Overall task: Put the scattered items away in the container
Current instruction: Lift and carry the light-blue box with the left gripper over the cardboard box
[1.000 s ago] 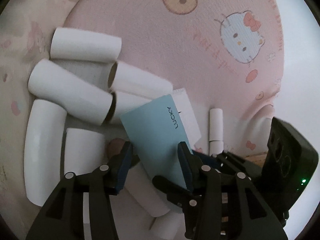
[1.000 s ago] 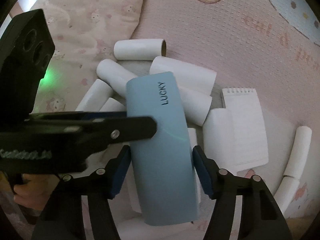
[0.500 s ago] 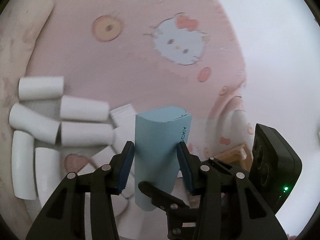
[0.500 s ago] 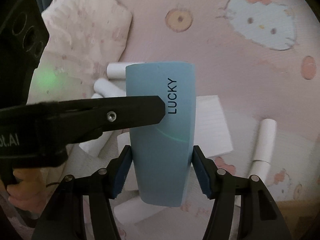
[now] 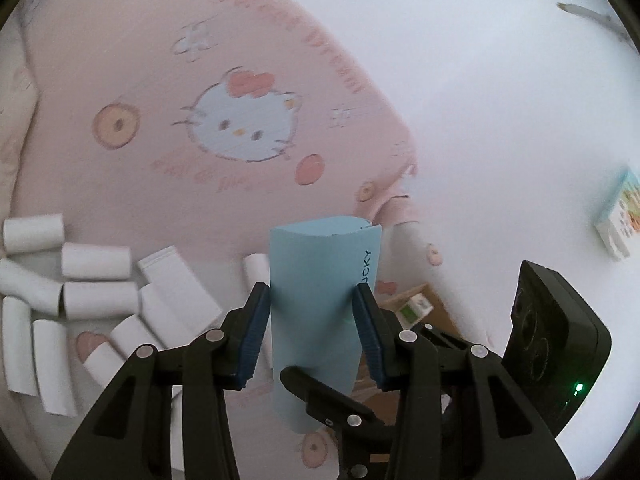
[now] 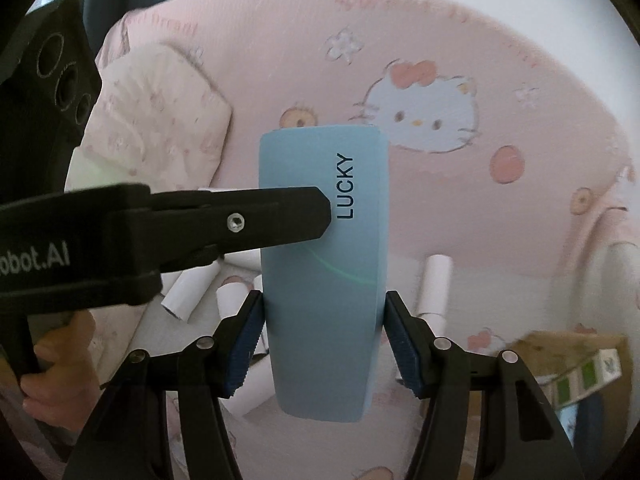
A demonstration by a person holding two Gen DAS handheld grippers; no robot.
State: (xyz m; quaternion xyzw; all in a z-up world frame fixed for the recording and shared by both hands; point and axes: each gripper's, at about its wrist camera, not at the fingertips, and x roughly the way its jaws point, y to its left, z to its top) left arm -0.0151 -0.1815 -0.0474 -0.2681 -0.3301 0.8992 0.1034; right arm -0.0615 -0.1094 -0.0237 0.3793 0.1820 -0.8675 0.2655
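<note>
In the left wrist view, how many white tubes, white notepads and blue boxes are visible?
white tubes: 9 in view
white notepads: 2
blue box: 1
Total: 12

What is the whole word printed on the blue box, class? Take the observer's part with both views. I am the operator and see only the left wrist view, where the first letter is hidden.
Observer: The right wrist view shows the whole word on the blue box: LUCKY.
Operator: Where does the right gripper hold the box?
Observer: The right gripper has its jaws clamped on the box's two side edges, below the word.
Operator: Who holds the left gripper?
Observer: A bare hand grips the handle of the left gripper, low at the left edge of the right wrist view.
</note>
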